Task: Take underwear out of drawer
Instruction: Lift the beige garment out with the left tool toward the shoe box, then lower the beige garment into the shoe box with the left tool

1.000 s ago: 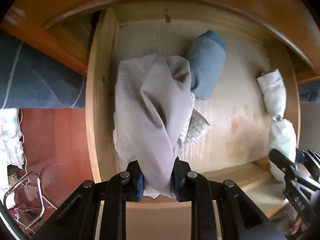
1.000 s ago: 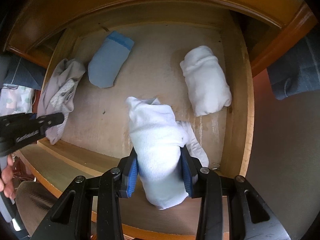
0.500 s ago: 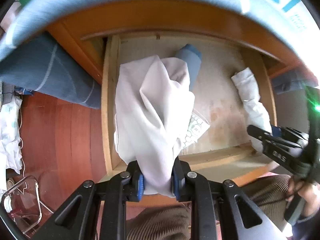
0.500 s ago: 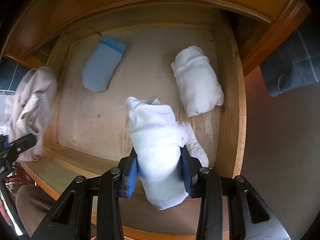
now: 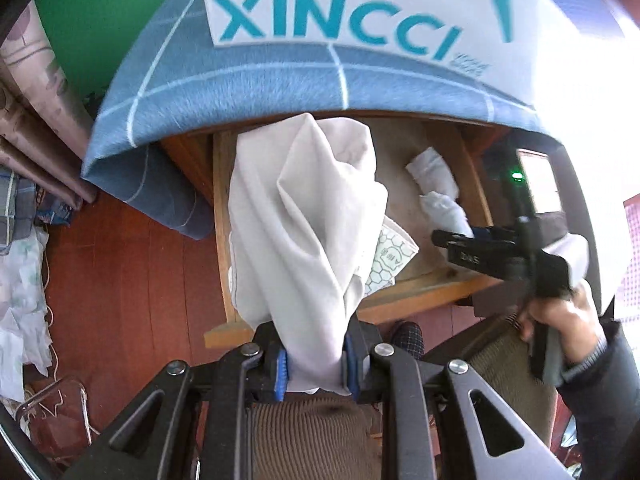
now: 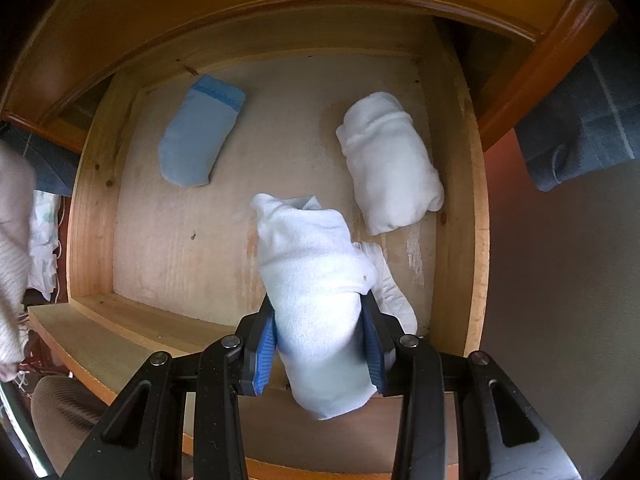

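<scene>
Left wrist view: left tool (image 5: 314, 364) pinches crumpled pale-grey underwear (image 5: 304, 216); right tool (image 6: 318, 340) clamps a white roll (image 6: 316, 276).

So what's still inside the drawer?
On the drawer floor lie a blue roll and a white roll. The right gripper grips another white bundle above it, hiding part of the floor beneath.

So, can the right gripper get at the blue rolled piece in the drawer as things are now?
Probably not yet. The right gripper is shut on a white rolled piece, so it has no free grip. Nothing lies over the blue rolled piece on the open drawer floor.
</scene>
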Motion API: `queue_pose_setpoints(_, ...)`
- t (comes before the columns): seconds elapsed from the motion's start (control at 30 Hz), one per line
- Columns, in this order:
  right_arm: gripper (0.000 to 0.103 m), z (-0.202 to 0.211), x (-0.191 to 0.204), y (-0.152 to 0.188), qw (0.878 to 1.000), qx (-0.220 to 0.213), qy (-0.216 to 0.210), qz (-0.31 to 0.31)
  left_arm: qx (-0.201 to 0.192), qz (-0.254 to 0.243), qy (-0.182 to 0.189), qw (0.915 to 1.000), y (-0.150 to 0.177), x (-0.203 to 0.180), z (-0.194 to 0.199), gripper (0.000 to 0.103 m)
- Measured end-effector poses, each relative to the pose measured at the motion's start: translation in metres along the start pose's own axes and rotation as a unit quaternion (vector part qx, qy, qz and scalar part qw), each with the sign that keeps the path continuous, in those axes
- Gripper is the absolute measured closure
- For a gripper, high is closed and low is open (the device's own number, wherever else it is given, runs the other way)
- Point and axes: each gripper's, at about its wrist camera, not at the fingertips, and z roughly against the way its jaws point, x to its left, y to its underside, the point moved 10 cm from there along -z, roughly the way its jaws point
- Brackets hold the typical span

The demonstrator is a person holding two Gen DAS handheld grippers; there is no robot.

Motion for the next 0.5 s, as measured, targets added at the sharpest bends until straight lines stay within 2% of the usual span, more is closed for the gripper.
queue_pose_setpoints(0.27, 0.068, 0.002, -0.003, 0.001, 1.0, 0.0, 0.001, -0.004, -0.059, -0.021, 0.005, 0.998, -0.011, -0.011, 0.067, 0.082)
queue_pose_setpoints(0.5, 0.068, 0.003, -0.003, 0.001, 1.0, -0.001, -0.006, -0.007, -0.128, -0.032, 0.007, 0.9912, -0.037, -0.017, 0.145, 0.082)
